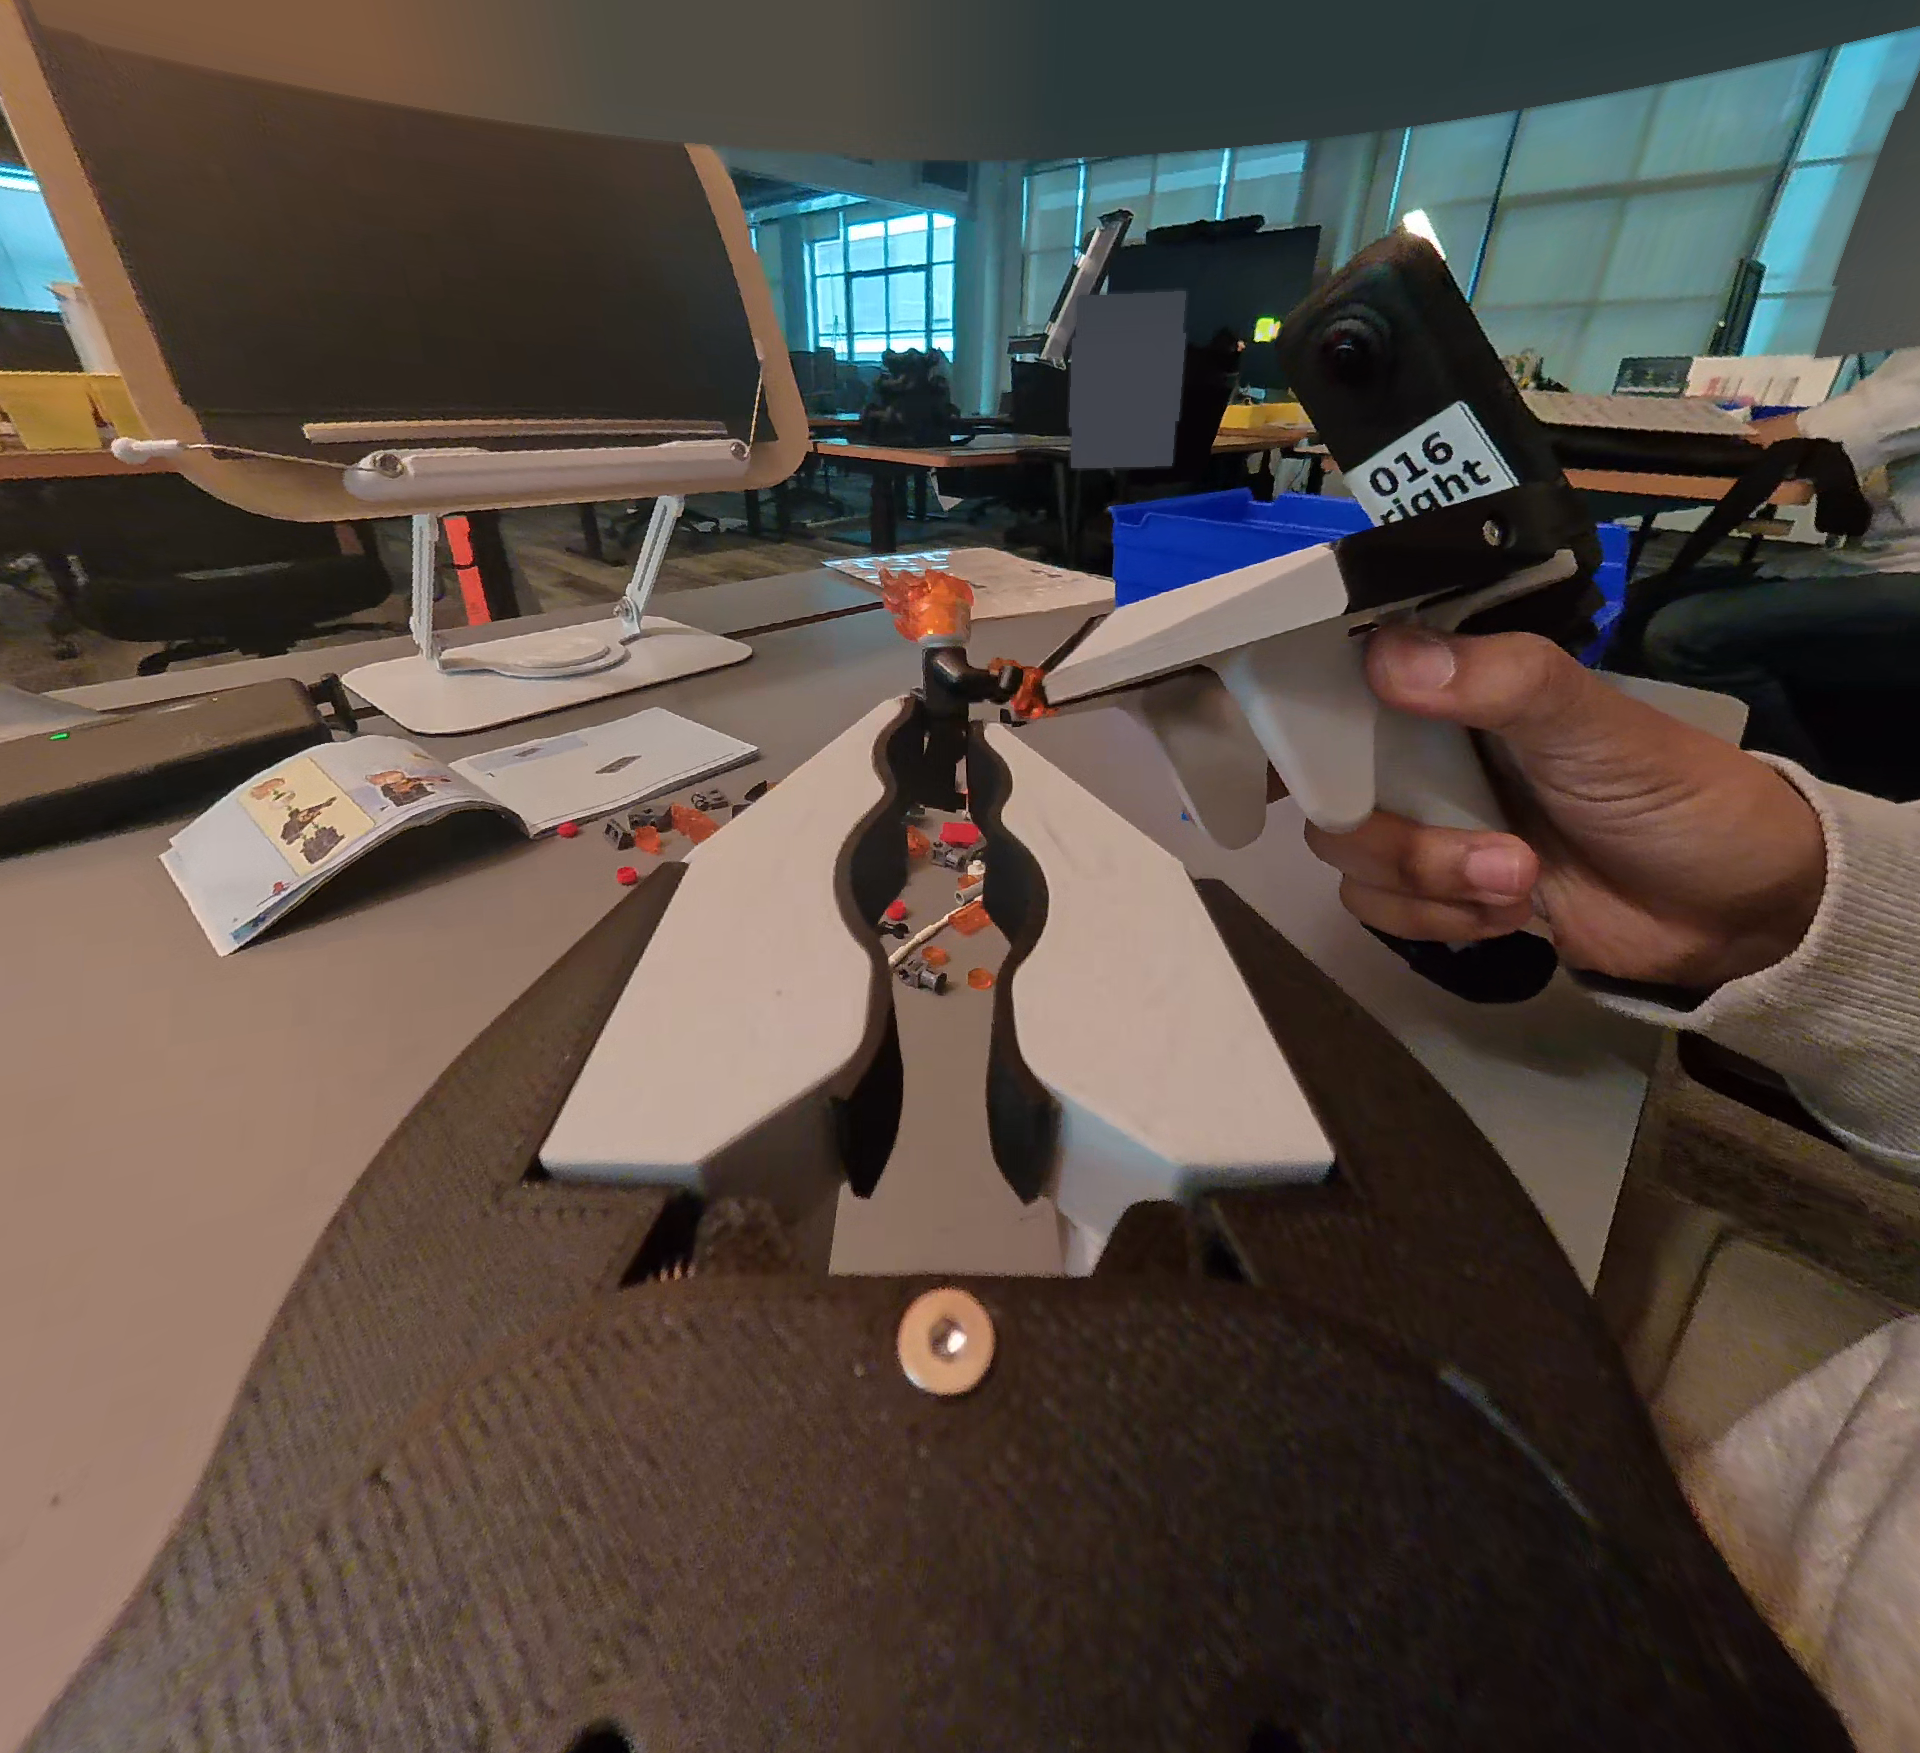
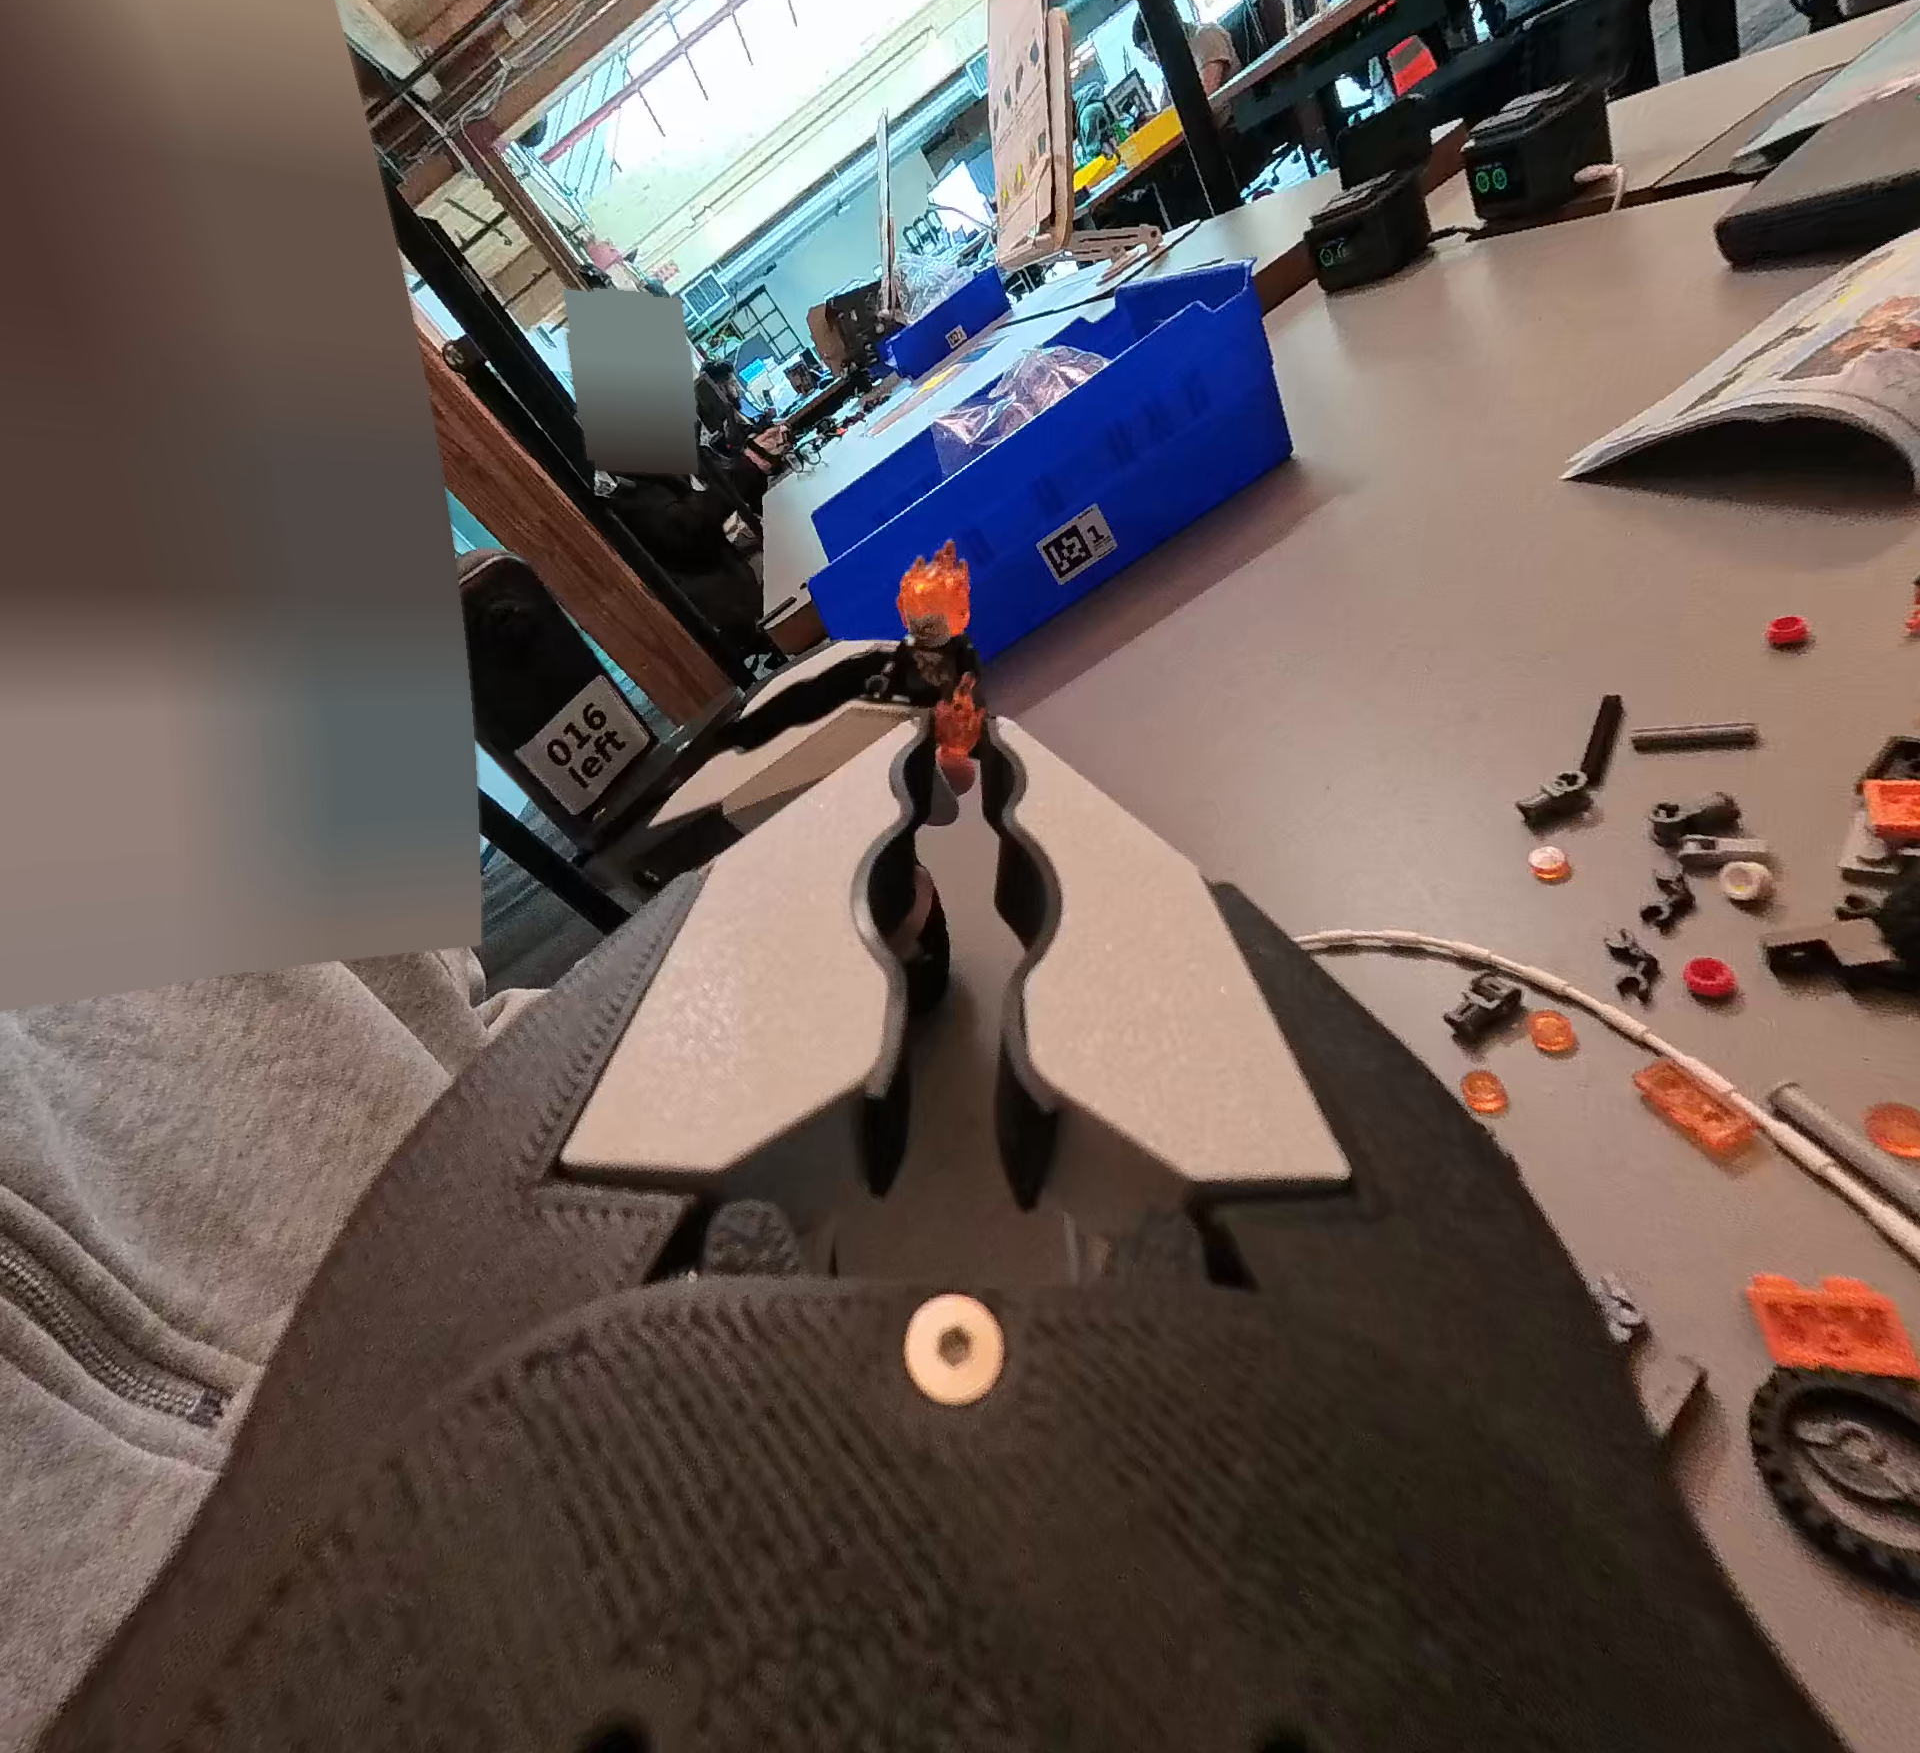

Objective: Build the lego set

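Observation:
A black minifigure with an orange flame head is held upright above the grey table. My left gripper is shut on its legs. My right gripper comes in from the right, held by a hand, and is shut on a small orange flame piece at the figure's hand. In the right wrist view, the right gripper pinches the flame piece against the minifigure. The left gripper reaches in from the left.
Loose black, red and orange pieces and a black wheel lie on the table. An open instruction booklet lies at left, behind it a tablet stand. A blue bin stands farther back. The tips of both grippers are at nearly the same place.

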